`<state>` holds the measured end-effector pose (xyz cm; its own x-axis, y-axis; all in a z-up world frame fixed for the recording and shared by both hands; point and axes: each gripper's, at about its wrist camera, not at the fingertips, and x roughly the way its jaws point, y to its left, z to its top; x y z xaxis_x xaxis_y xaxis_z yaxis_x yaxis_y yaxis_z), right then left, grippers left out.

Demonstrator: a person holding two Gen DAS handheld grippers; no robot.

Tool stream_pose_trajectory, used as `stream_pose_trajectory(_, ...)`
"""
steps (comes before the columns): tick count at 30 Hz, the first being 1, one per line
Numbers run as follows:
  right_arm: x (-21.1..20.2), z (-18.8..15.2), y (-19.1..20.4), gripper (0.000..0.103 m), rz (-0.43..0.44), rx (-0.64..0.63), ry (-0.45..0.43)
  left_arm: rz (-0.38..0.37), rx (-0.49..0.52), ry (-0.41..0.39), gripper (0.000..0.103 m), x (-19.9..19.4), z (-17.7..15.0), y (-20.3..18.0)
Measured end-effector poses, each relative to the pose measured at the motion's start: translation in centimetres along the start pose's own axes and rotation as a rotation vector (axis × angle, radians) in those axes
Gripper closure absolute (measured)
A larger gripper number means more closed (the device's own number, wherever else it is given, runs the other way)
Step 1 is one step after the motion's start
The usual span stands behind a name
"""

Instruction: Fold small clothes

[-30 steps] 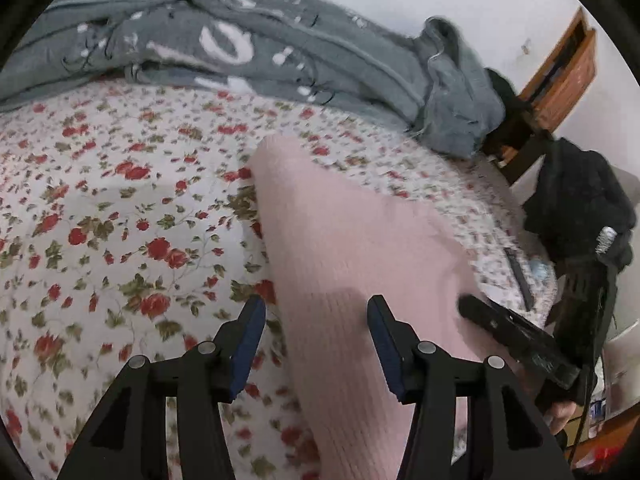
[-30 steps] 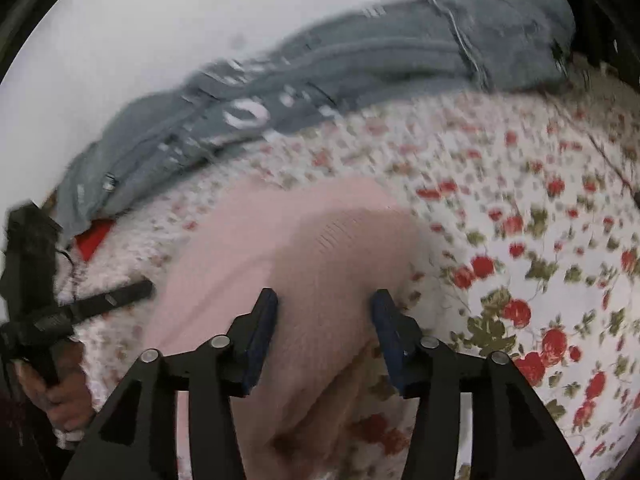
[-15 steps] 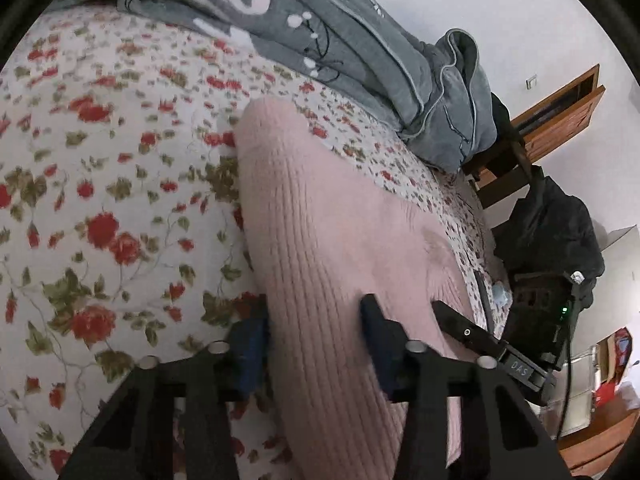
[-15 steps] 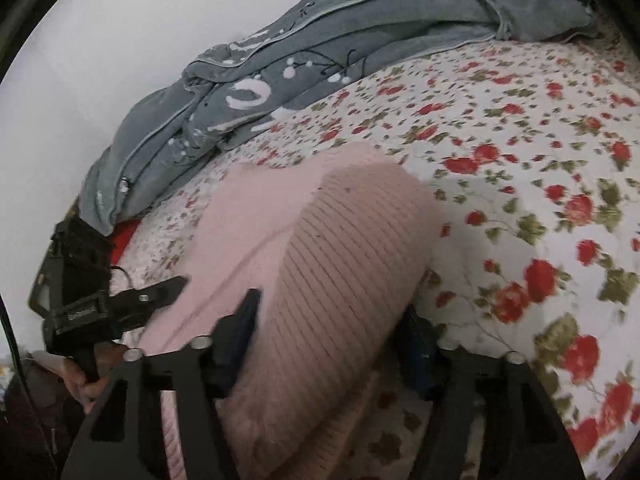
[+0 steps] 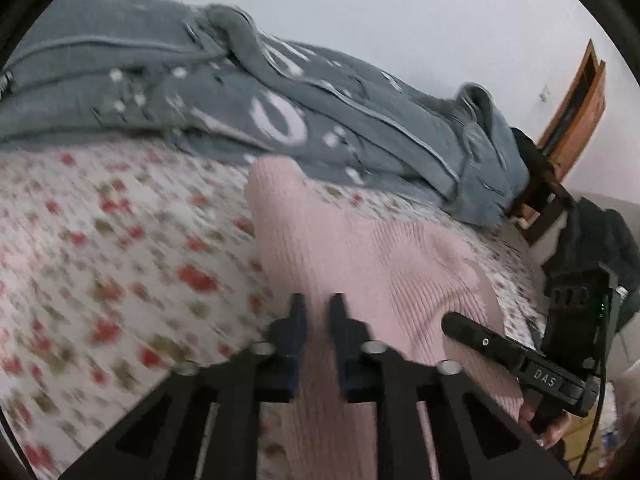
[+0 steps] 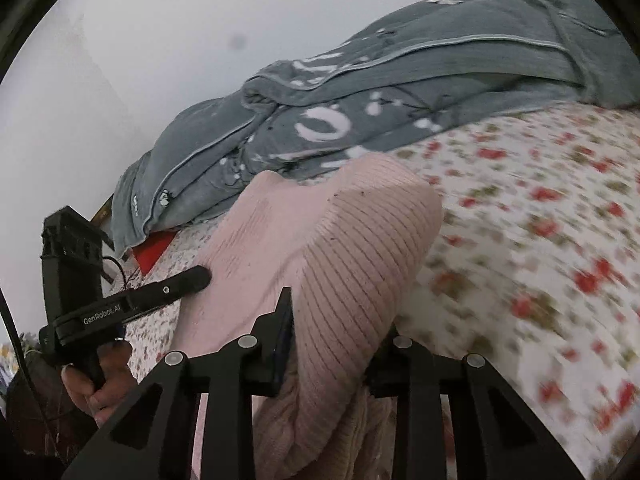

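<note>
Left gripper (image 5: 318, 306) clamped on the sweater (image 5: 360, 256) edge, right gripper (image 6: 340, 320) closing around its fold, floral sheet (image 5: 120, 240) open alongside.

The sweater (image 5: 360, 264) lies on the bedsheet (image 5: 120, 264), with the blanket (image 5: 248, 92) heaped behind it along the wall (image 5: 400, 12). A wooden door (image 5: 576, 120) stands beyond the bed's far right corner.

Soft, even daylight without glare fills both fisheye views. Motion blur smears the white red-flowered bedsheet (image 5: 120, 264) and the rumpled grey patterned blanket (image 6: 360, 120); black vignettes curve the corners.
</note>
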<state>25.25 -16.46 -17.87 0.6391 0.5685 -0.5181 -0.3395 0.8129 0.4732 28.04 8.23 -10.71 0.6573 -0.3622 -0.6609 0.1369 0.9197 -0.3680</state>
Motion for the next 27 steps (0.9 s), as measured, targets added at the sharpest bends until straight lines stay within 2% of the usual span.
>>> stream_pose_trajectory(1, 1.1, 0.5, 0.5, 0.074, 0.002, -0.011, 0.002, -0.031, -0.001, -0.007, 0.102, 0.2, 0.8, 0.7)
stream_pose_trajectory(3, 3.1, 1.3, 1.1, 0.074, 0.004, -0.026, 0.021, -0.063, -0.02, 0.008, 0.102, 0.9, 1.6, 1.6)
stream_pose_trajectory(5, 4.2, 1.6, 1.4, 0.074, -0.026, -0.049, 0.015, -0.023, -0.01, 0.004, 0.102, 1.7, 2.0, 1.8)
stream_pose_trajectory(8, 5.7, 2.2, 0.6, 0.072, -0.112, -0.071, 0.061, -0.04, -0.022, 0.011, 0.102, 2.7, 1.9, 2.5)
stream_pose_trajectory(10, 6.6, 1.9, -0.2, 0.065, -0.183, -0.088, 0.125, -0.046, -0.025, 0.02, 0.102, 3.1, 1.3, 2.6)
stream_pose_trajectory(12, 6.3, 1.3, -0.8, 0.062, -0.199, -0.108, 0.143, -0.046, -0.021, 0.029, 0.102, 3.4, 0.4, 2.4)
stream_pose_trajectory(14, 5.0, 1.0, -0.9, 0.054, -0.211, -0.133, 0.133, -0.046, -0.007, 0.05, 0.1, 3.6, -0.6, 1.9)
stream_pose_trajectory(16, 2.8, 0.8, -0.6, 0.052, -0.209, -0.153, 0.107, -0.034, 0.015, 0.069, 0.1, 3.6, -1.5, 1.4)
stream_pose_trajectory(18, 0.5, 0.4, 0.0, 0.052, -0.202, -0.171, 0.07, -0.015, 0.041, 0.059, 0.096, 2.9, -2.4, 0.9)
stream_pose_trajectory(23, -5.1, -2.3, 1.3, 0.052, -0.094, -0.161, 0.003, -0.009, 0.068, 0.023, 0.064, 0.2, -4.7, -0.2)
stream_pose_trajectory(25, -5.6, -2.9, 1.5, 0.052, -0.072, -0.146, -0.005, -0.018, 0.055, 0.006, 0.059, -0.5, -5.5, -0.7)
stream_pose_trajectory(27, -6.2, -4.3, 1.9, 0.052, -0.049, -0.108, -0.049, -0.011, 0.046, 0.017, 0.058, -0.4, -6.2, -1.3)
